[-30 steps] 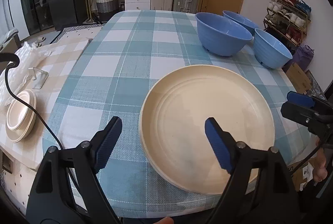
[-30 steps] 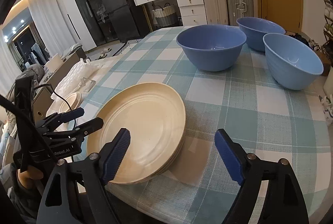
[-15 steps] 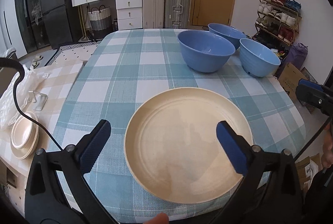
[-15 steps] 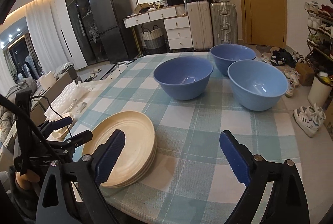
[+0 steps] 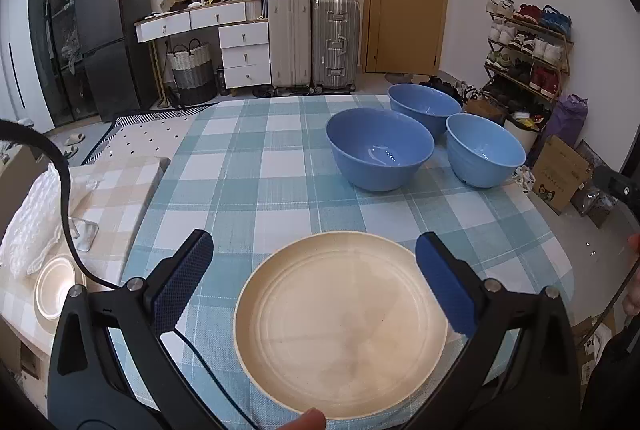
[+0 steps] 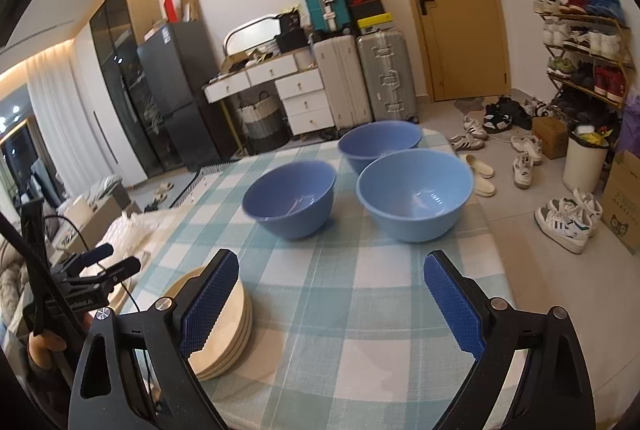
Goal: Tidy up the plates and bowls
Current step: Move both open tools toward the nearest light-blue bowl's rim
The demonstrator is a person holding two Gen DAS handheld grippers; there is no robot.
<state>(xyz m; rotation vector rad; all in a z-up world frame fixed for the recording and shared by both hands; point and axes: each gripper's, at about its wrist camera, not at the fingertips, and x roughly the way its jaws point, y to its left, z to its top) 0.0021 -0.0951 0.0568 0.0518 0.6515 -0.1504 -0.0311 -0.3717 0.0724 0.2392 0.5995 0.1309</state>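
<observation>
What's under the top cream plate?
More cream plates: the right wrist view shows the top plate on a stack of several rims, on the checked tablecloth. The cloth beneath the stack is covered.

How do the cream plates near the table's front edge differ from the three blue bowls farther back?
The cream plates are flat and shallow; the blue bowls are deep with tall walls. The plates lie stacked in one pile; the bowls stand separately, clustered side by side, none nested. The plates sit at the near edge of the table; the bowls stand towards its far right. All rest upright on the checked cloth, and neither gripper holds any.
</observation>
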